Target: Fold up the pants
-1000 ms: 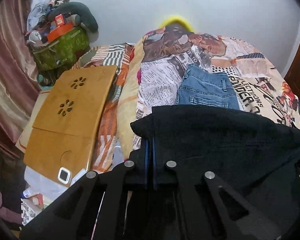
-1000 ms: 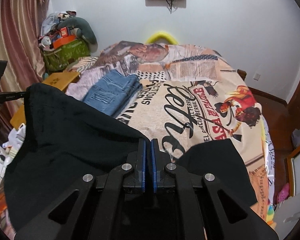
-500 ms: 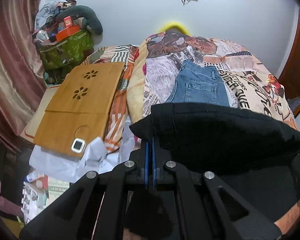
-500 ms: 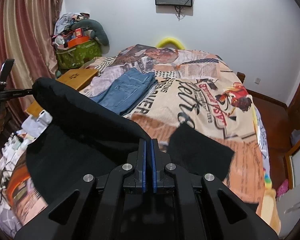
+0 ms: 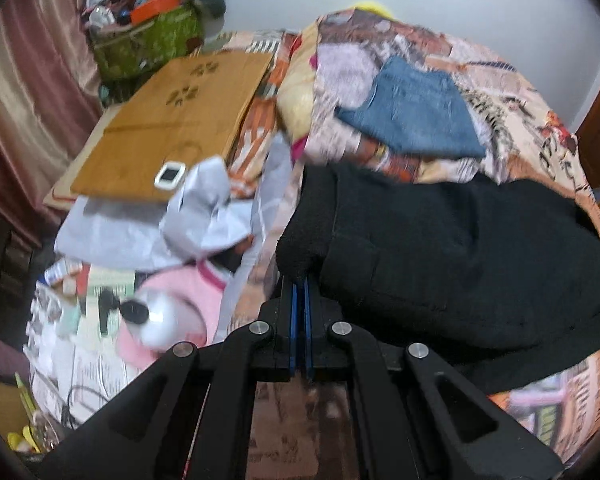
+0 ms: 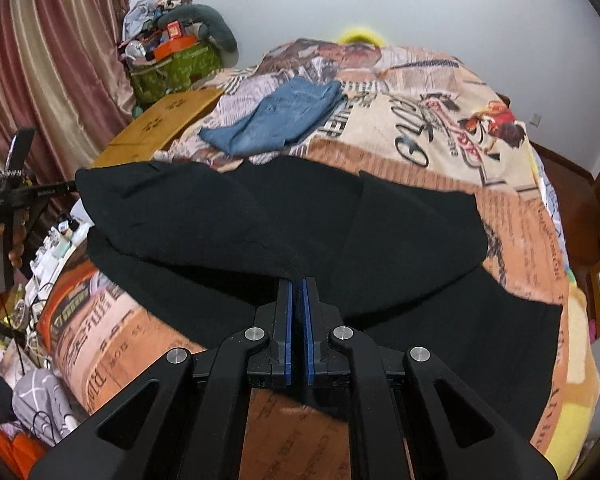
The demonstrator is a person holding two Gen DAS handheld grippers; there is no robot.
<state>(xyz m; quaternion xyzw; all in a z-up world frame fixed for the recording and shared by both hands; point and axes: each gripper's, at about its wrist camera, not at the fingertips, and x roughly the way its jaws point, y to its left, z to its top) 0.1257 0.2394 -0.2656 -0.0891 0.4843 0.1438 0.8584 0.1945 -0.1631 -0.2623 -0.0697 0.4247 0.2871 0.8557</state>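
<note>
Black pants (image 6: 228, 224) lie spread across the near end of the bed, and they show in the left wrist view (image 5: 460, 256) too. My left gripper (image 5: 299, 284) is shut on the left corner of the pants' near edge. My right gripper (image 6: 297, 284) is shut on the same edge further right, and the cloth stretches between the two. The left gripper (image 6: 66, 189) also shows in the right wrist view at far left, holding the pants' corner. Part of the pants lies folded under the raised layer.
Folded blue jeans (image 6: 284, 114) lie further back on the printed bedspread (image 6: 440, 120). A wooden lap desk (image 5: 172, 120) with a phone (image 5: 170, 175) lies left of the bed. A cluttered green bag (image 6: 172, 68), curtains and loose clothes fill the left side.
Both grippers have pulled back toward the foot of the bed, drawing the pants' edge down and back. More of the bedspread and the jeans now shows beyond the pants.
</note>
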